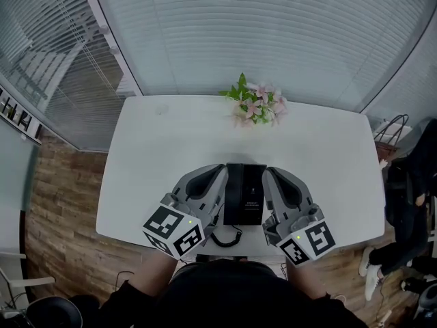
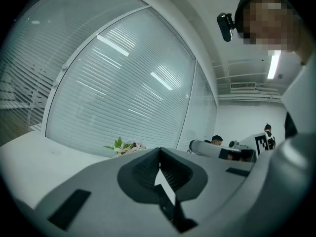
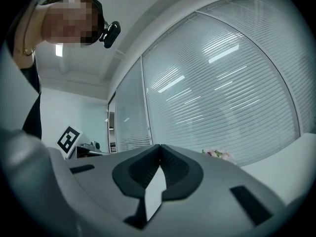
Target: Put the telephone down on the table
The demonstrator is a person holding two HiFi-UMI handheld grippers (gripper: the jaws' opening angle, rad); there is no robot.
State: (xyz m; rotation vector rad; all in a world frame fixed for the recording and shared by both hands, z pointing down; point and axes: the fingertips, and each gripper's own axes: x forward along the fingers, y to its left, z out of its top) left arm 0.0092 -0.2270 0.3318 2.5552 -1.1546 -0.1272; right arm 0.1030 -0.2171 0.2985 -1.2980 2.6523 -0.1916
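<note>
In the head view a black telephone point(image 1: 244, 193) lies flat on the white table point(image 1: 171, 135) near its front edge, and its coiled cord point(image 1: 226, 238) hangs over that edge. My left gripper point(image 1: 217, 173) sits just left of the phone and my right gripper point(image 1: 270, 175) just right of it, both pointing away from me. The left gripper view shows the left gripper's point(image 2: 159, 150) jaws meeting at the tips with nothing between them. The right gripper point(image 3: 159, 146) looks the same in its own view. Neither gripper view shows the phone.
A bunch of pink flowers point(image 1: 256, 104) stands at the table's far edge, also seen as flowers point(image 2: 123, 146) and flowers point(image 3: 216, 154). Glass walls with blinds lie behind the table. A person point(image 1: 410, 210) stands past the table's right end, beside a wire chair point(image 1: 390, 132).
</note>
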